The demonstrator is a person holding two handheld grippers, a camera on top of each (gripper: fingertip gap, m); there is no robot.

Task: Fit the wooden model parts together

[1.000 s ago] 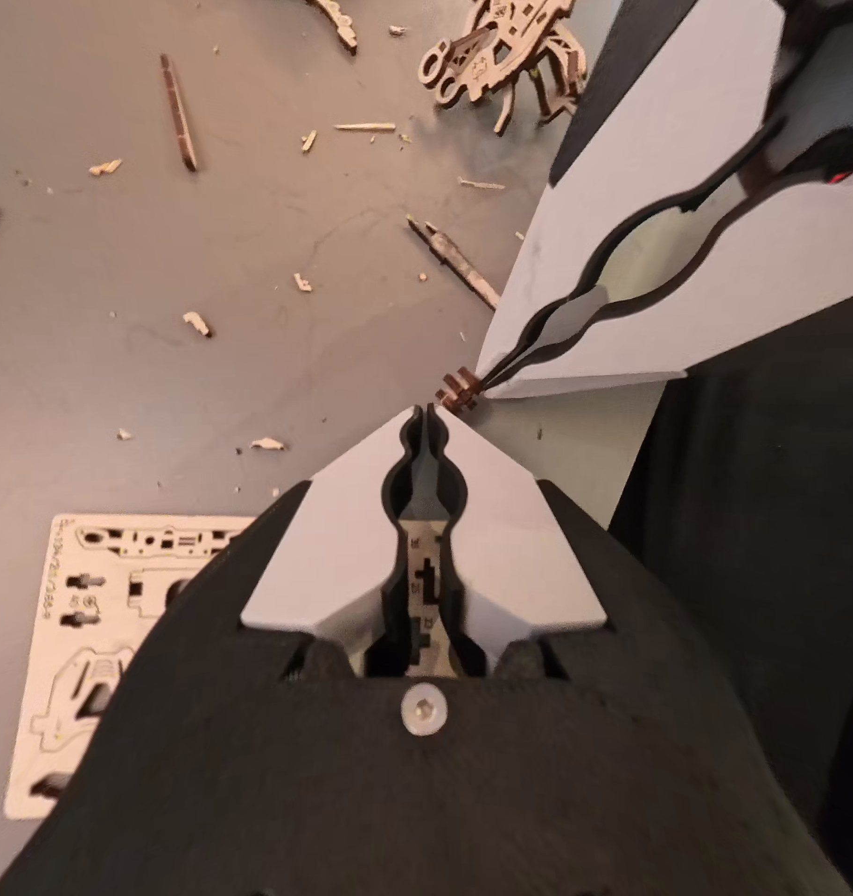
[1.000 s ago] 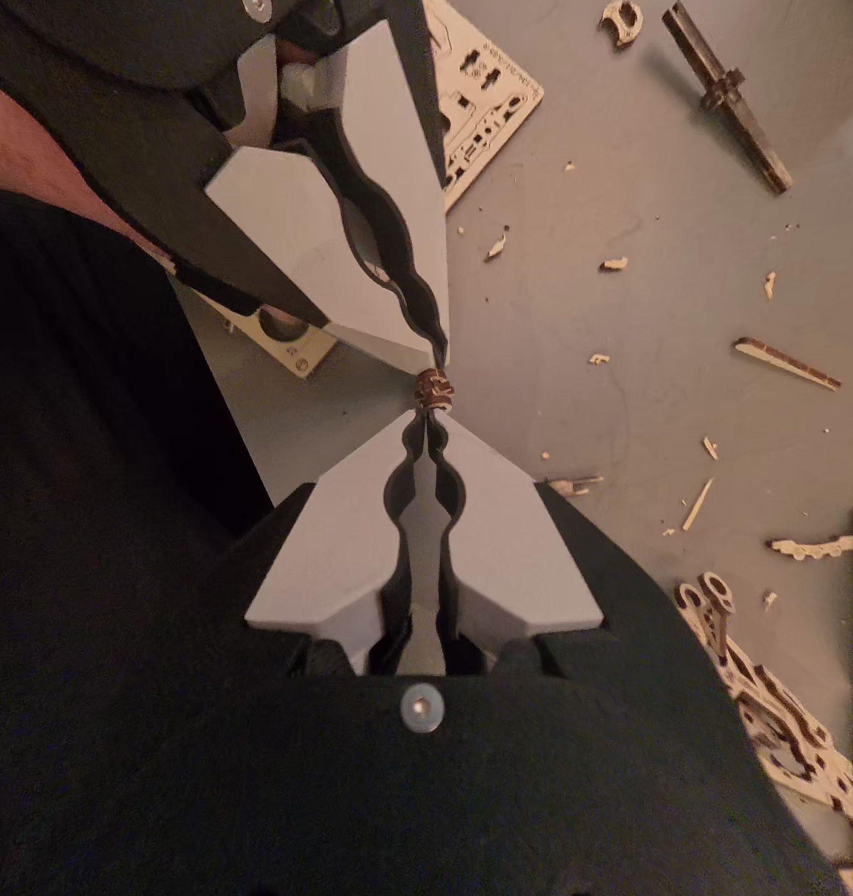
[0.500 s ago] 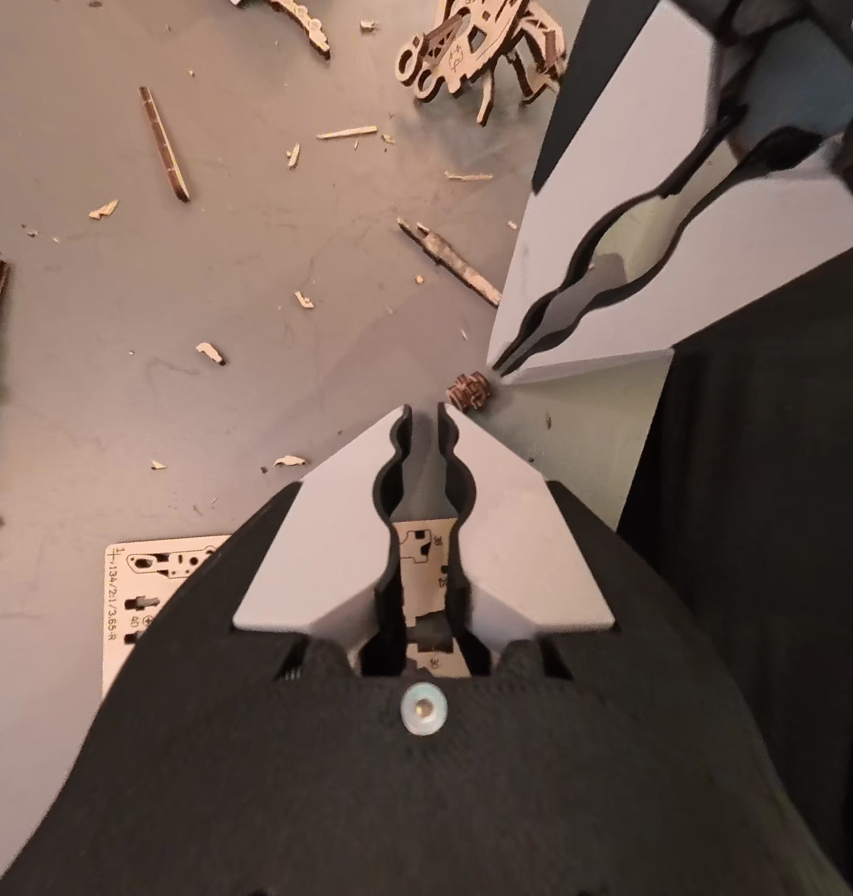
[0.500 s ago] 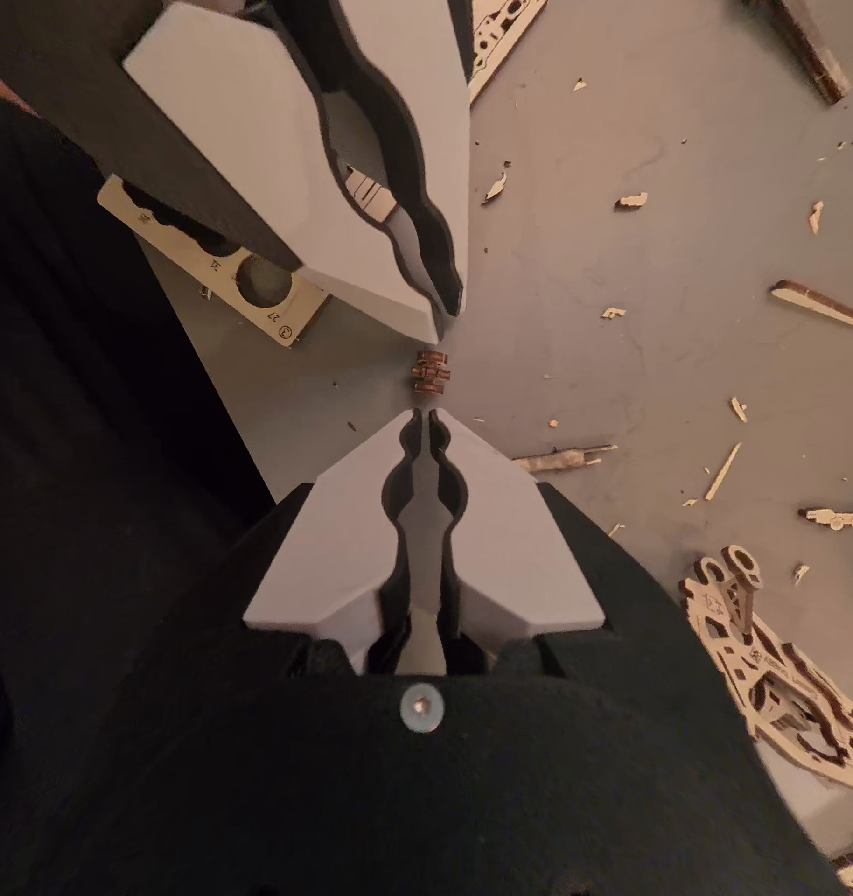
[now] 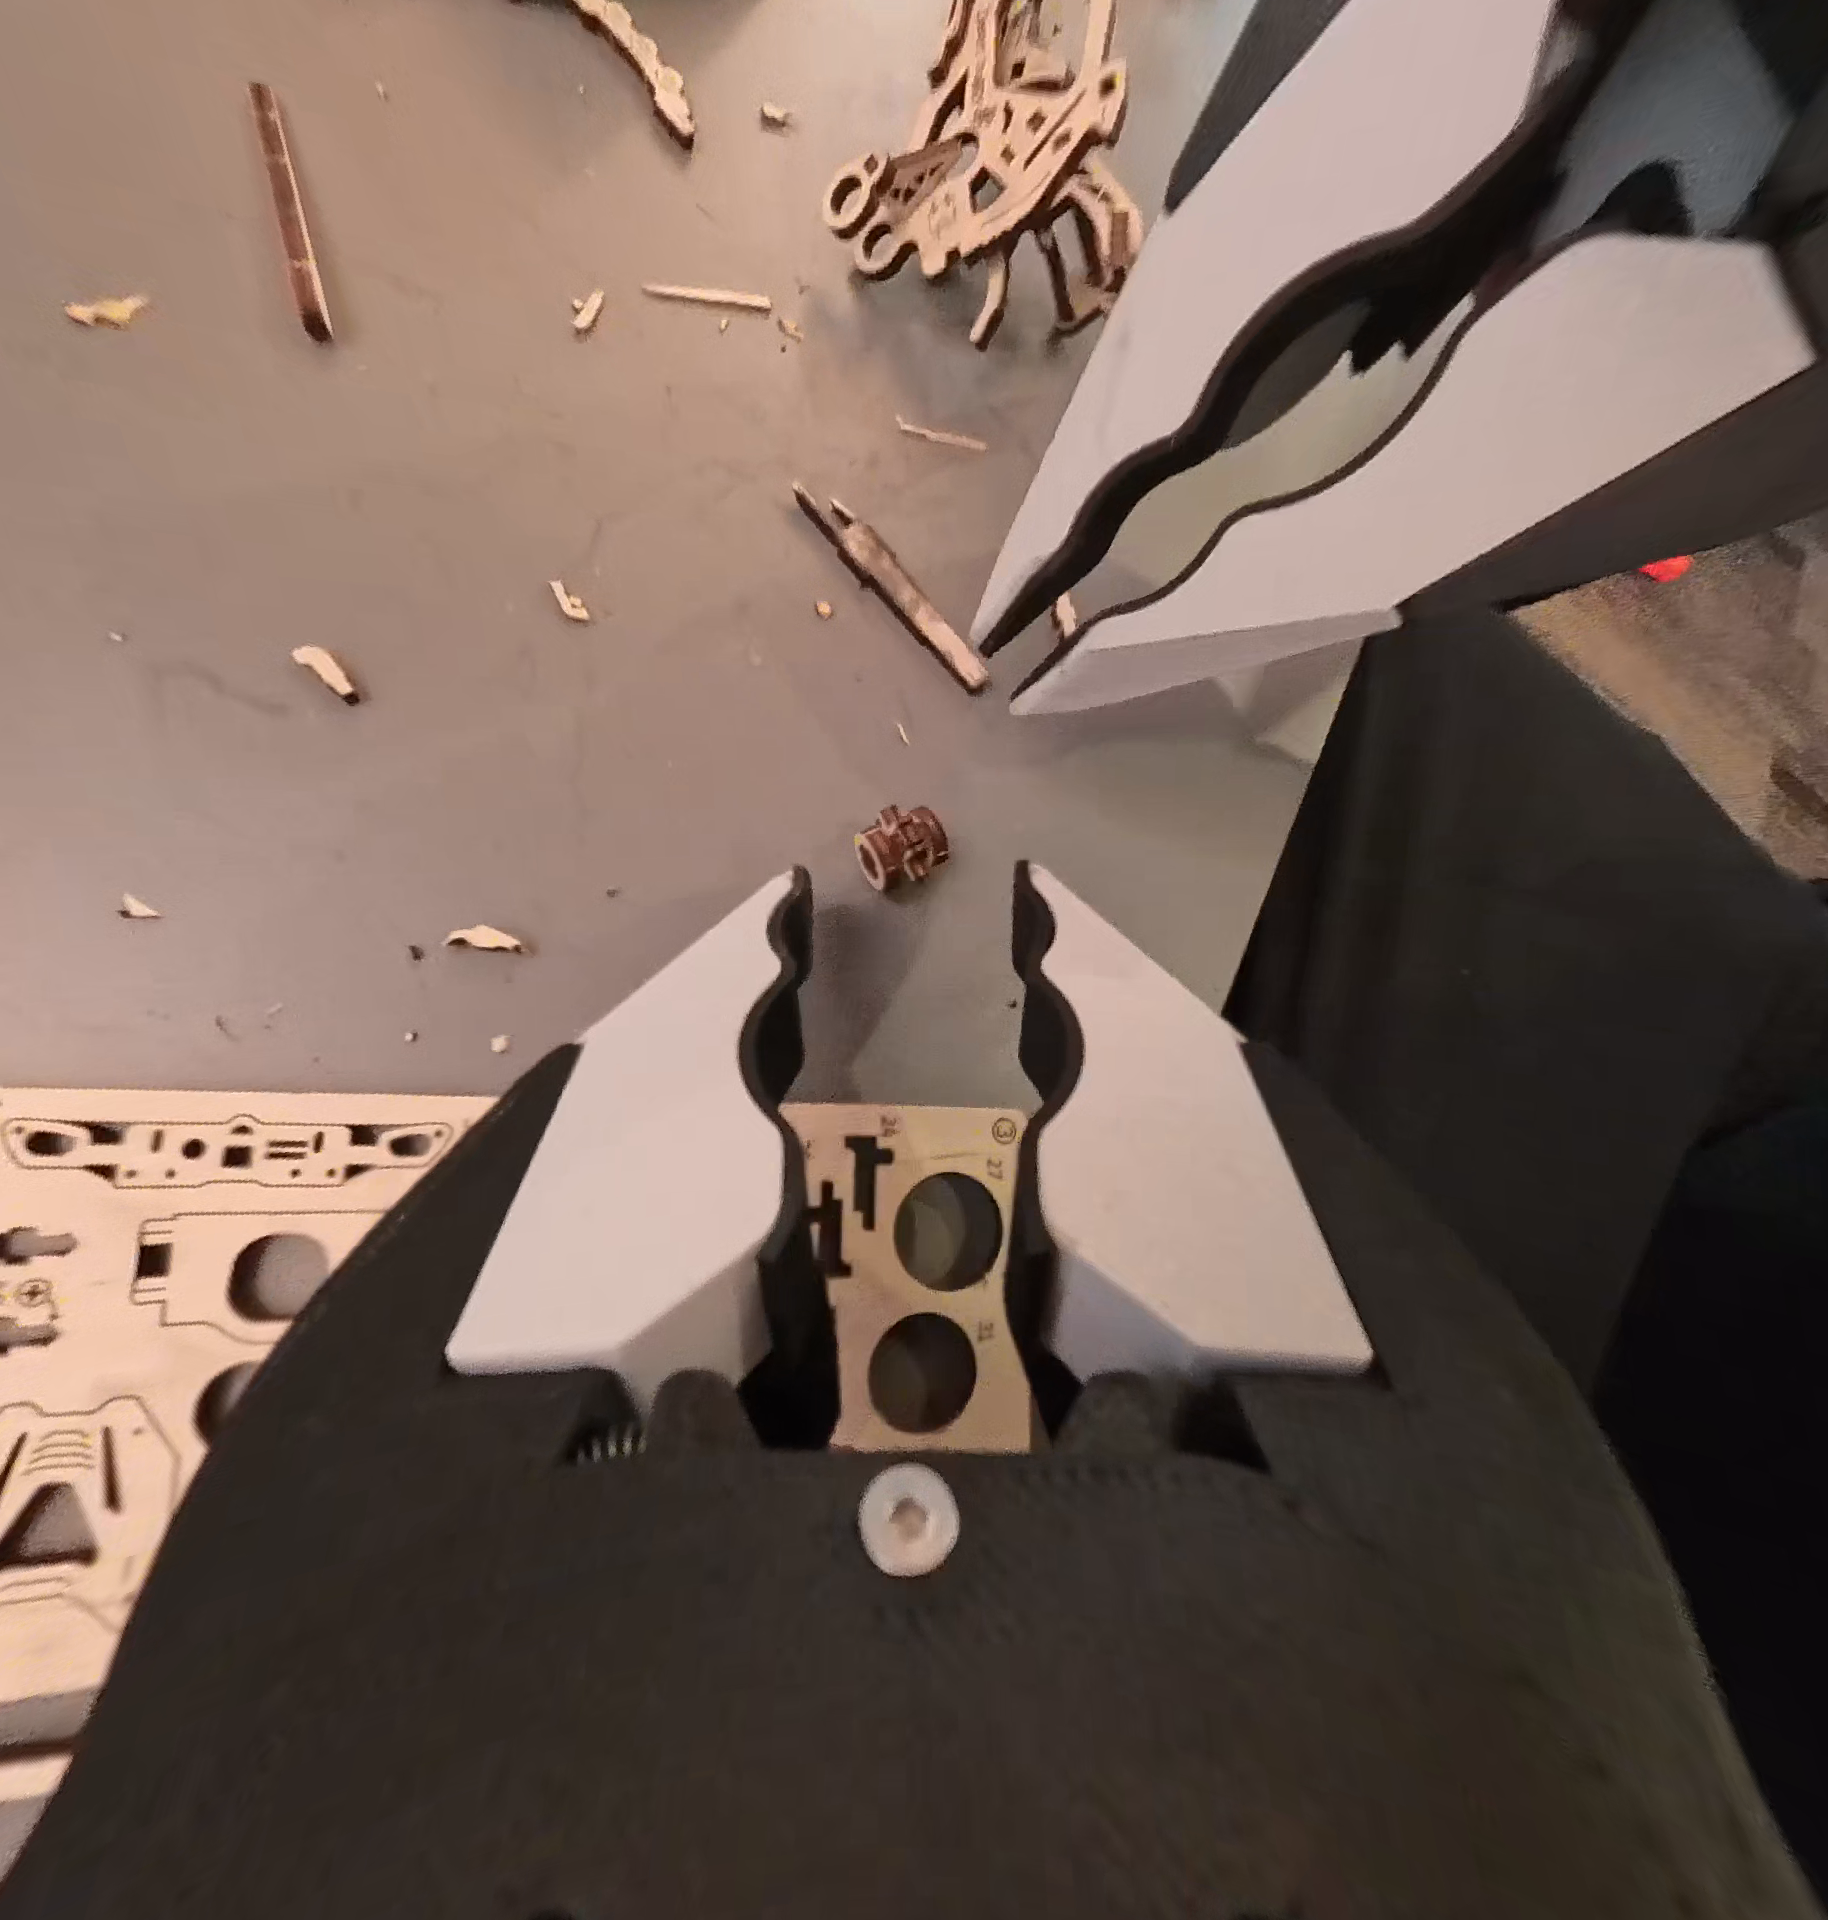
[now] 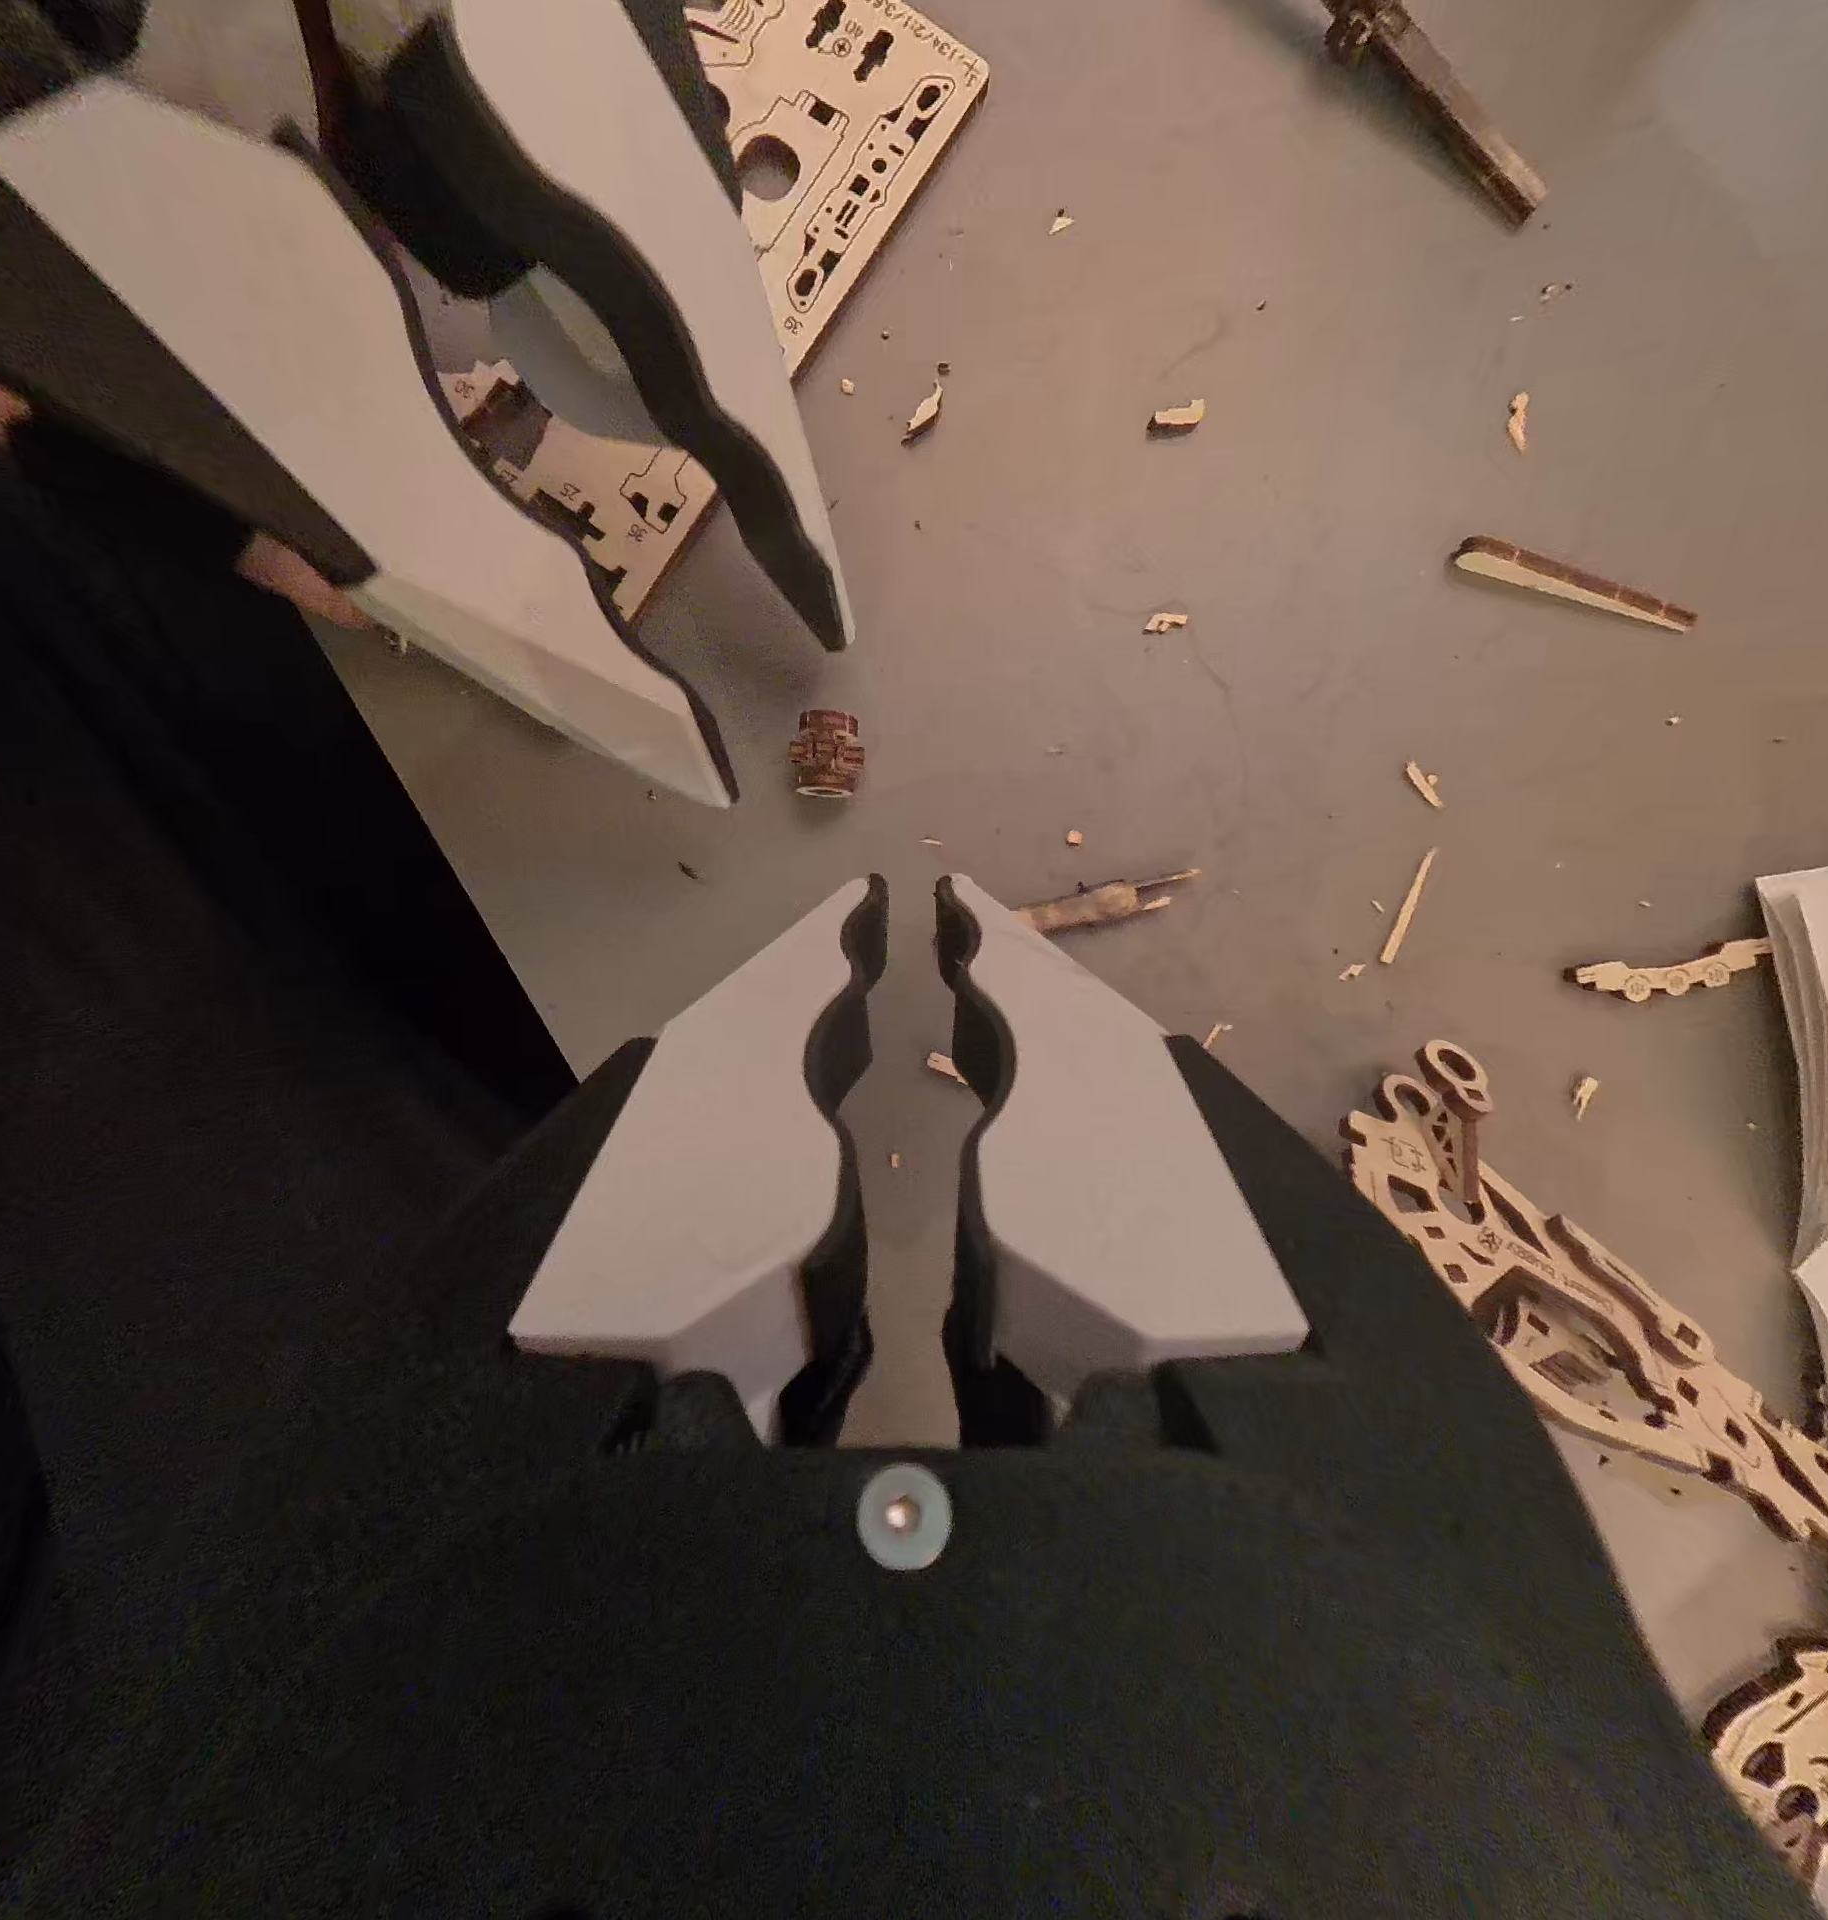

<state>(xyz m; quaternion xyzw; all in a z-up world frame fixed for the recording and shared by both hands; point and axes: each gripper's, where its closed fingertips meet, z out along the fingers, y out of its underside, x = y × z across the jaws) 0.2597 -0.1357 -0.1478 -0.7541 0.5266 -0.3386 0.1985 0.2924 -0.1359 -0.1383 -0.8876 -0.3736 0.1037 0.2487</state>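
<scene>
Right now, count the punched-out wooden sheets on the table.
2. One large sheet lies left of the left gripper; a smaller sheet with round holes lies beneath it. More may be hidden.

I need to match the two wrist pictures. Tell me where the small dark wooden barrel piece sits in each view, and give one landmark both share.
Left wrist view: small dark wooden barrel piece lies on the grey table, just ahead of the left gripper.
Right wrist view: it lies left of centre, beyond the right gripper.
Shared landmark: the dark notched stick.
</scene>
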